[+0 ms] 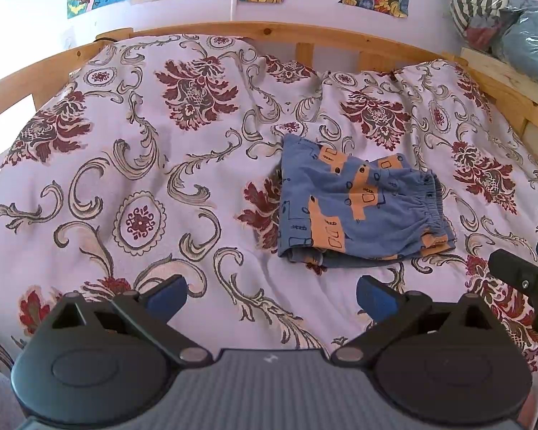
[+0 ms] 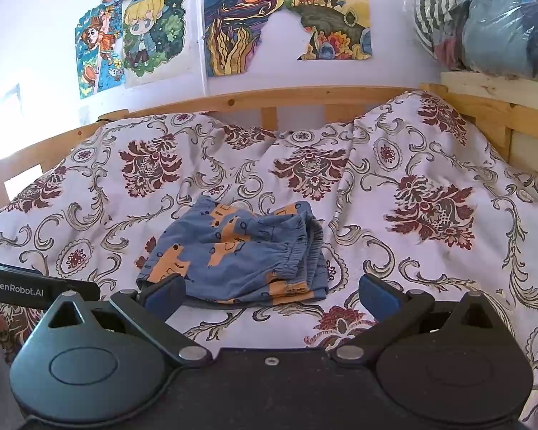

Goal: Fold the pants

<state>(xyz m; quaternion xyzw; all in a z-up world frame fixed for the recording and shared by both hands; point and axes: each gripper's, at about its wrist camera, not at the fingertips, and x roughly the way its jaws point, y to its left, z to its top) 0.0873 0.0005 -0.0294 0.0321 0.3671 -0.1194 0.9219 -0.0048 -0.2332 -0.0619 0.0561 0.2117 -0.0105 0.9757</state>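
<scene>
2 grippers are seen, 1 per hand. The left gripper (image 1: 270, 295) is held over the bedspread (image 1: 143, 186) w/ its jaws wide and nothing between them. The right gripper (image 2: 270, 292) is held just in front of the pants (image 2: 240, 254), jaws wide too, nothing gripped; its left blue pad (image 2: 165, 292) is seen at the near edge of the cloth, but touch can't be told.

1 pair of pants is counted. It is laid on the bed, about the middle, a bit to the right in the left view. It is folded into a small, nearly square bundle. The cloth is blue w/ orange shapes and thin black line drawings. The stretchy, bunched waistband (image 1: 430, 208) is turned to the right, and layers are seen stacked at the near edge.

Farther back, 1 wooden bed rail (image 2: 269, 102) is seen. Behind it, abt 4 colored drawings (image 2: 240, 25) are stuck on the wall. 1 plastic-wrapped bundle (image 2: 491, 25) is set up on the right.
</scene>
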